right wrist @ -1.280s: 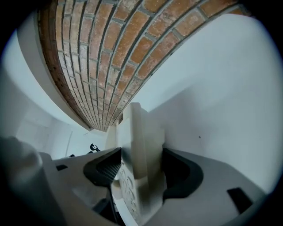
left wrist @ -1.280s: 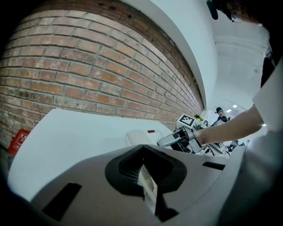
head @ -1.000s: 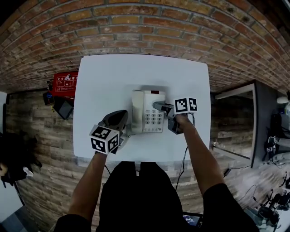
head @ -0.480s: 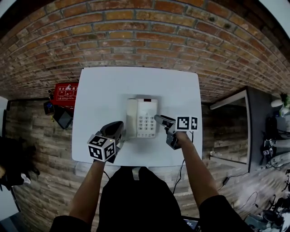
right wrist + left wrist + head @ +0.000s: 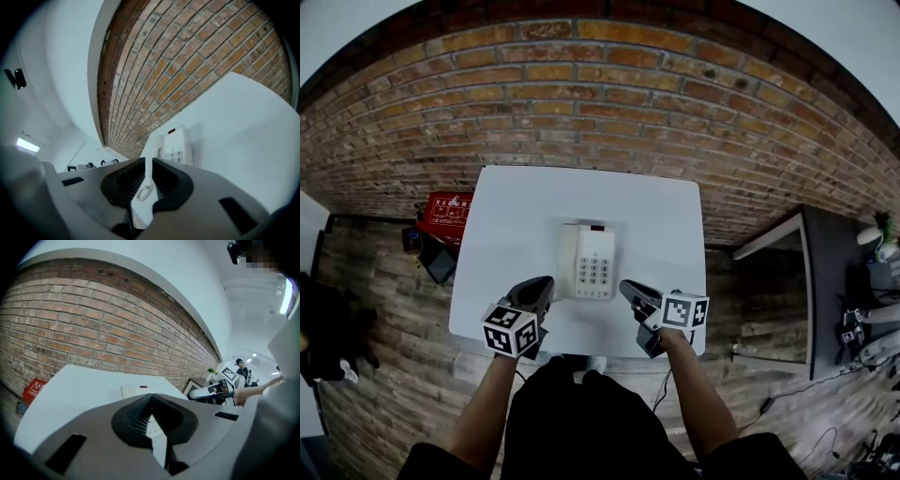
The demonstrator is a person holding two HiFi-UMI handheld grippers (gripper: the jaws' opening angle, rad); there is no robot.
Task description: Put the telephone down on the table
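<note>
The white telephone lies flat near the middle of the white table, its handset resting in the cradle on its left side. It also shows in the left gripper view as the telephone and in the right gripper view as the telephone. My left gripper hovers near the front edge, left of the phone, jaws together and empty; its tip points at the phone. My right gripper sits to the phone's front right, apart from it. Its jaws are closing with nothing between them, only a thin slit left.
A brick wall runs behind the table. A red box and dark gear lie on the wooden floor to the left. A dark desk stands to the right. Bare tabletop surrounds the phone.
Both grippers have drawn back from the telephone toward the table's front edge. The right gripper left the phone's right side and its jaws came together. The phone stayed put.
</note>
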